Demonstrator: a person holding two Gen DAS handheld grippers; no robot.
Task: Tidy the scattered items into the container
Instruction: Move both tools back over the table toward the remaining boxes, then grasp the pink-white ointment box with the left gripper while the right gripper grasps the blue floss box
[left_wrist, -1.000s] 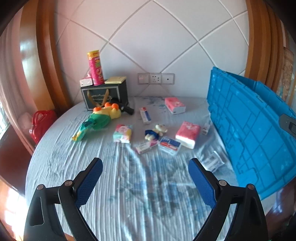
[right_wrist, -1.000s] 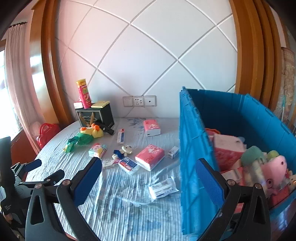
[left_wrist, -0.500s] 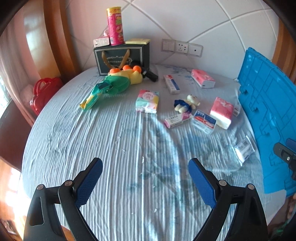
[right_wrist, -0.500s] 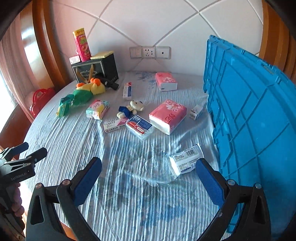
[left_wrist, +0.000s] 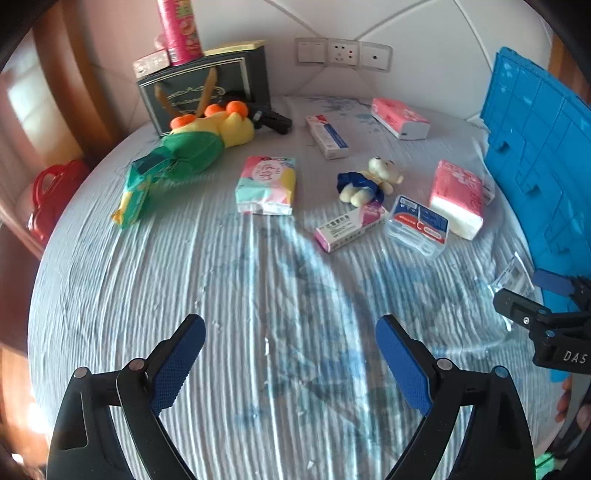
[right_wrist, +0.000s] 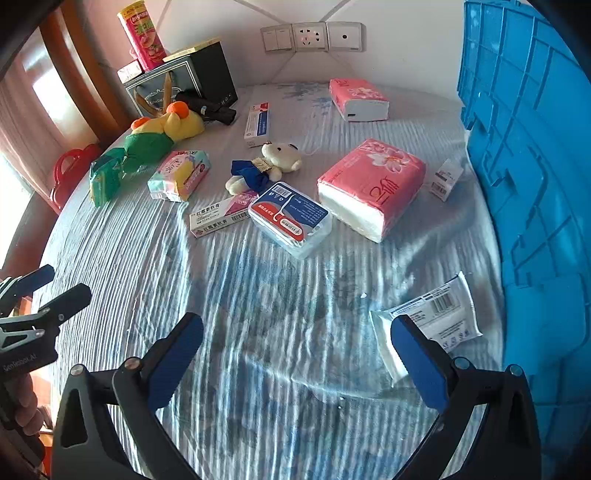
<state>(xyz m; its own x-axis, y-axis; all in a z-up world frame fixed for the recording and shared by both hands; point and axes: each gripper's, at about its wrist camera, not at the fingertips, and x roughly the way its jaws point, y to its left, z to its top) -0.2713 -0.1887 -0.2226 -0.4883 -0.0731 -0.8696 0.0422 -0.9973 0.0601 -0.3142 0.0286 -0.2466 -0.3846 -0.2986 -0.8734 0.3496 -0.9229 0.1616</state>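
Note:
Scattered items lie on a round table with a blue-grey cloth (left_wrist: 221, 295). The blue crate (right_wrist: 535, 155) stands at the right, also in the left wrist view (left_wrist: 543, 147). A white wipes pack (right_wrist: 428, 321) lies by the crate, just beyond my right gripper (right_wrist: 297, 345), which is open and empty. A pink tissue pack (right_wrist: 373, 184), a clear box with a blue label (right_wrist: 291, 218), a pink-white carton (right_wrist: 221, 216), a small bear (right_wrist: 269, 166) and a pastel tissue pack (left_wrist: 267, 182) lie mid-table. My left gripper (left_wrist: 290, 345) is open and empty over bare cloth.
A green-yellow plush (left_wrist: 192, 147), a toothpaste box (left_wrist: 327, 134) and a second pink tissue pack (left_wrist: 399, 118) lie farther back. A dark box (left_wrist: 207, 92) with a pink can (left_wrist: 179, 29) stands at the wall. A red bag (left_wrist: 48, 192) sits off the left edge.
Both grippers have tilted down and moved closer over the table. The crate's inside has left the right wrist view. The wipes pack now lies just beyond the right fingers.

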